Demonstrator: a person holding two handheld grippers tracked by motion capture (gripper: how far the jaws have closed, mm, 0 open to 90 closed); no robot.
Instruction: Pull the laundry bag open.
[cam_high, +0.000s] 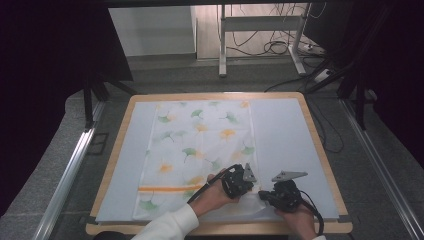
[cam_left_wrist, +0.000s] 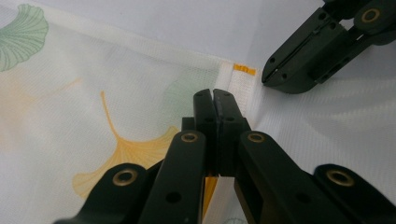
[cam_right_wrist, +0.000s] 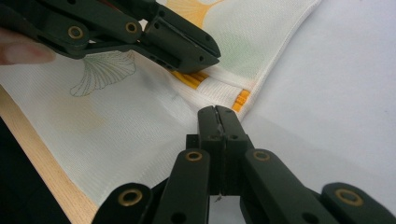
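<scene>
A white cloth (cam_high: 200, 145) printed with green and orange ginkgo leaves lies flat on the grey mat (cam_high: 290, 140); an orange stripe (cam_high: 162, 189) crosses its near end. Both grippers meet at the cloth's near right corner. My left gripper (cam_high: 254, 189) (cam_left_wrist: 214, 95) has its jaws shut on the hem where the stripe ends (cam_left_wrist: 244, 69). My right gripper (cam_high: 262, 195) (cam_right_wrist: 217, 112) faces it from the right, jaws shut on the cloth's edge (cam_right_wrist: 140, 121), where creases run into the tips. In the right gripper view the left gripper (cam_right_wrist: 212, 56) crosses the top.
The mat covers a wooden table (cam_high: 114, 165) with a light rim. Bare mat lies on both sides of the cloth. Metal rails (cam_high: 70, 170) flank the table, and a desk frame with cables (cam_high: 265, 45) stands on the floor beyond.
</scene>
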